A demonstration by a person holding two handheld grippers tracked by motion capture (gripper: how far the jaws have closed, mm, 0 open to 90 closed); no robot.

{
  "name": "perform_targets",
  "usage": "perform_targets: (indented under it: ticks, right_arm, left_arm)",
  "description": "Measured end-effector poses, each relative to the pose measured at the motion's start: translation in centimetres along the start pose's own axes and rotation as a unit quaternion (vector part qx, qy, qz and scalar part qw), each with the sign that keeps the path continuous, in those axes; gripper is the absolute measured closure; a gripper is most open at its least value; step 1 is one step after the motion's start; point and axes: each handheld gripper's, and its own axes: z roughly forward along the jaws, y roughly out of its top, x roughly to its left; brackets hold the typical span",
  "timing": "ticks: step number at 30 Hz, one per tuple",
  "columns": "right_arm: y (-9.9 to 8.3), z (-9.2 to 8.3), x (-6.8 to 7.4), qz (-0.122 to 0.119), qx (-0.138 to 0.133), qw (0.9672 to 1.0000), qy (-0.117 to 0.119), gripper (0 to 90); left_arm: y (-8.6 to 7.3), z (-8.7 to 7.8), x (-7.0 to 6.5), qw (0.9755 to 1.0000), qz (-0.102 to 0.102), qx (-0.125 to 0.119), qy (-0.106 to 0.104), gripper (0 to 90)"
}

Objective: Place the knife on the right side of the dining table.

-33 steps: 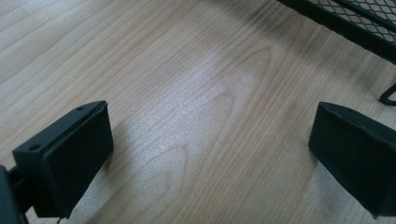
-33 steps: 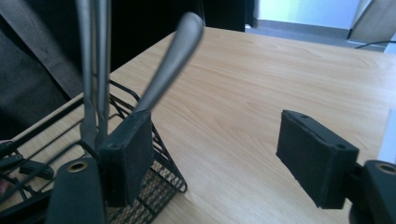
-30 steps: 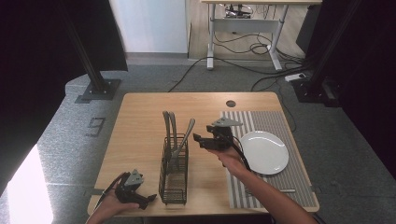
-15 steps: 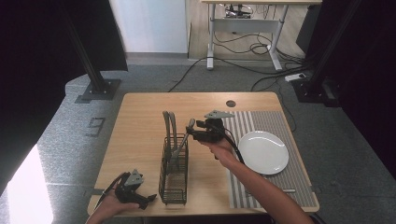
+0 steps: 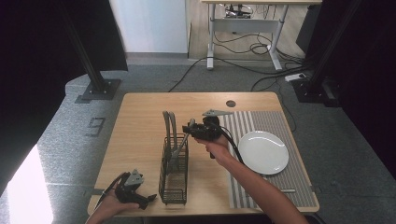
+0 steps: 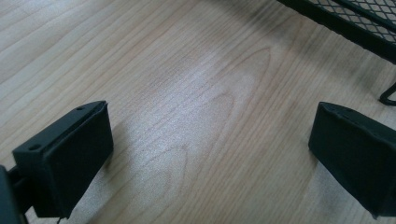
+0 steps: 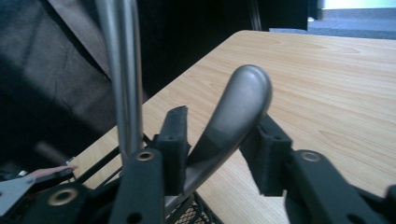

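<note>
Here, the right gripper at the leaning handle.

Change: the right gripper [image 5: 192,128] has slid leftward in the high view, away from the plate [image 5: 263,152] and up to the caddy [image 5: 173,168], and its jaws have just been closing.
Right jaws: narrowed around the leaning handle [image 7: 236,109], which stands between them in the right gripper view; the left pad lies against it, the right pad is at its edge, so the grip reads as just made.
Handle: a rounded metal end, tilted toward frame right, rising from the caddy's upper end, centre of the high view; which utensil it belongs to cannot be told.
Other utensils: two upright handles [image 5: 169,122] stand in the same end of the caddy, just left of the gripper.
Left gripper: lower left of the high view [image 5: 145,199], resting on the table [image 5: 140,121] near the caddy's lower end and unmoved; its jaws stand wide apart over bare wood with nothing between them.
Mat: the striped mat [image 5: 254,119] fills the right of the table, with the plate on it.
Meaning: judged from this, reaching is over and the lift comes next; the piece should be drawn up along its own slant.
Risk: the smooth rounded handle may slip or pivot in the pads, or knock its upright neighbours.
</note>
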Motion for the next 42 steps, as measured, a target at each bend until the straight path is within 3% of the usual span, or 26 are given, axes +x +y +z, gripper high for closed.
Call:
perform_targets:
  ticks: [7, 12, 18, 24, 25, 32, 37, 38, 42]
  right_arm:
    - [0.2, -0.7, -0.1, 0.032, -0.011, 0.9991, 0.025, 73.0]
    - [0.5, -1.4, 0.3, 0.037, -0.023, 0.9983, 0.039, 76.9]
    - [1.2, -3.0, 1.1, 0.054, -0.053, 0.9943, 0.075, 82.5]
    - [1.7, -4.3, 1.8, 0.040, -0.074, 0.9939, 0.072, 82.7]
    - [2.0, -5.0, 2.0, 0.037, -0.087, 0.9931, 0.069, 82.7]
    - [2.5, -6.7, 2.0, 0.033, -0.114, 0.9908, 0.065, 82.7]
    - [3.7, -8.9, 2.0, 0.015, -0.154, 0.9866, 0.051, 82.7]
    - [4.5, -10.3, 1.9, 0.012, -0.178, 0.9827, 0.050, 82.7]
    - [5.6, -12.4, 1.6, 0.009, -0.205, 0.9777, 0.047, 82.8]
  left_arm:
    - [0.0, 0.0, 0.0, 1.0000, 0.000, 0.000, 0.000, 0.0]
    - [0.0, 0.0, 0.0, 1.0000, 0.000, 0.000, 0.000, 0.0]
    - [0.0, 0.0, 0.0, 1.0000, 0.000, 0.000, 0.000, 0.0]
    - [0.0, 0.0, 0.0, 1.0000, 0.000, 0.000, 0.000, 0.0]
    - [0.0, 0.0, 0.0, 1.0000, 0.000, 0.001, 0.000, 0.0]
    - [0.0, 0.0, 0.0, 1.0000, -0.001, 0.000, 0.000, 0.0]
    - [0.0, 0.0, 0.0, 1.0000, -0.001, 0.000, 0.000, 0.0]
    - [0.0, 0.0, 0.0, 1.0000, -0.001, 0.000, 0.000, 0.0]
    - [0.0, 0.0, 0.0, 1.0000, -0.001, 0.000, 0.000, 0.0]
